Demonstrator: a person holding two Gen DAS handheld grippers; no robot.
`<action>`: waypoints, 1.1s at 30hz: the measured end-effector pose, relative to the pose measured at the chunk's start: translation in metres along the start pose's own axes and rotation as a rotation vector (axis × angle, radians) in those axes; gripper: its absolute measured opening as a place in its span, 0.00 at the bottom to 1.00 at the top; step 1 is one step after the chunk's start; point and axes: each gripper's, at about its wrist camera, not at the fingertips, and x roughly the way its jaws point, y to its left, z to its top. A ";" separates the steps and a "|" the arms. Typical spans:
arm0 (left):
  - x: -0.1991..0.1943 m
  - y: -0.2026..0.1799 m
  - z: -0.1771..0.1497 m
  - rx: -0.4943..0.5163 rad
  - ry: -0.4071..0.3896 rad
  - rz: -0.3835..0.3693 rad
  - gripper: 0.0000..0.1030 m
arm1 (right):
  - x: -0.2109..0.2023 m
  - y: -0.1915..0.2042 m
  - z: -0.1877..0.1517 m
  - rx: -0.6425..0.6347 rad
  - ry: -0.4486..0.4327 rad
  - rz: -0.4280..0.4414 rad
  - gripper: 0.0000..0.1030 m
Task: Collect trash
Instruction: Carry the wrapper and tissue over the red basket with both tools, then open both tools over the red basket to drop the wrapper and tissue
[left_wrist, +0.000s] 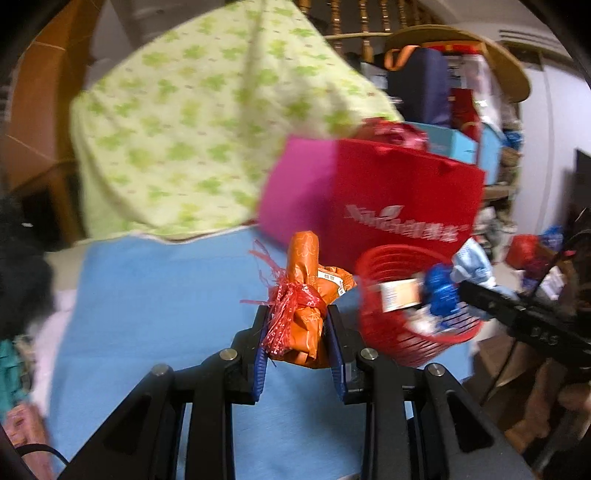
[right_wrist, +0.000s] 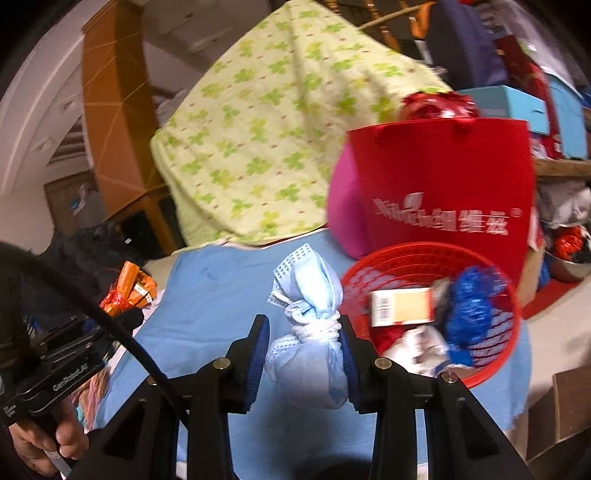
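The left tool (left_wrist: 297, 338) pinches a crumpled orange wrapper bundle tied with frayed red mesh ribbon (left_wrist: 301, 306); the right tool (right_wrist: 304, 354) pinches a knotted pale-blue cloth wad (right_wrist: 312, 343); both bundles hang above the blue cloth-covered desk (left_wrist: 155, 295), near the round red slatted plastic basket (right_wrist: 495, 354) that already holds a small carton and blue crinkled scraps.

The orange bundle is gripped low, with much of it standing proud of the pads; I judge it could tip out if swung quickly; its loose ribbon strands could snag on the basket rim. The basket sits near the desk edge, so a knock might push it off.

Both views are smeared; the white lettering on the red paper bag (right_wrist: 443, 177) is unreadable; the basket's bottom is hidden under litter.
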 end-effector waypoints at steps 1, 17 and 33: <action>0.007 -0.007 0.003 0.002 -0.001 -0.028 0.30 | 0.001 -0.008 0.003 0.012 -0.002 -0.013 0.38; 0.151 -0.101 0.034 0.070 0.101 -0.198 0.65 | 0.061 -0.172 0.034 0.343 0.018 -0.027 0.68; 0.039 -0.050 0.018 0.073 0.008 0.091 0.87 | -0.010 -0.093 0.022 0.174 -0.066 -0.079 0.73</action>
